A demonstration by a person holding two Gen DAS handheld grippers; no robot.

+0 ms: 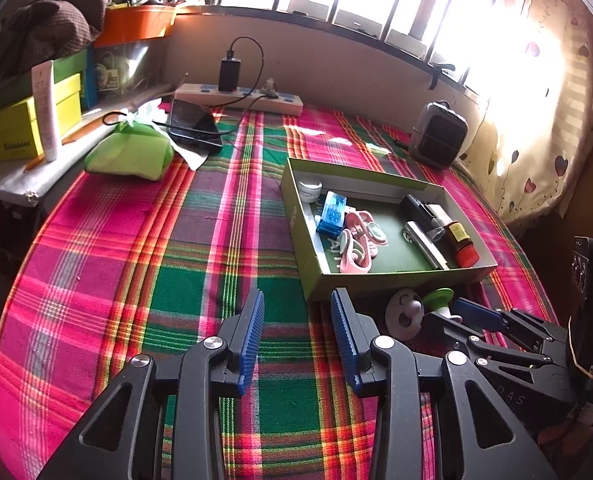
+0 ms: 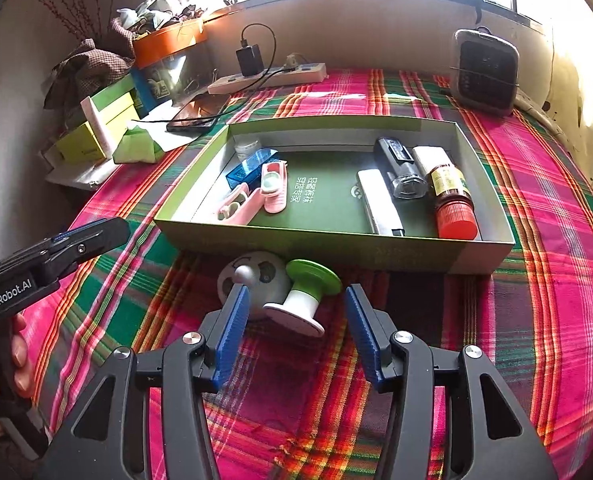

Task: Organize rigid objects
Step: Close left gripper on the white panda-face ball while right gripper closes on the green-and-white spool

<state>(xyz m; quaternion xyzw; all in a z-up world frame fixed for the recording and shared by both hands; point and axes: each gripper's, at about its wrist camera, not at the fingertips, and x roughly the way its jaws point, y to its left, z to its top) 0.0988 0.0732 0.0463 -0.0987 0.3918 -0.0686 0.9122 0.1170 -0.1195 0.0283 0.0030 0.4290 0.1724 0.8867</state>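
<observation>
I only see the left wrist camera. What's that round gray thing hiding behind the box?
Observer: A gray round toy with a face, lying on the cloth just outside the box.
Child: And the green bit beside it?
Observer: That's a white spool with a green top, tipped on its side and leaning against the toy.
Child: Is the other gripper grabbing it?
Observer: Not yet. The right gripper is open, with the spool right ahead of its fingertips.

A pink, green and orange plaid cloth (image 2: 536, 280) covers the table. The shallow cardboard box (image 2: 336, 246) is green inside, holding a red-capped bottle (image 2: 454, 204) and pink plastic clips (image 2: 274, 190).
</observation>
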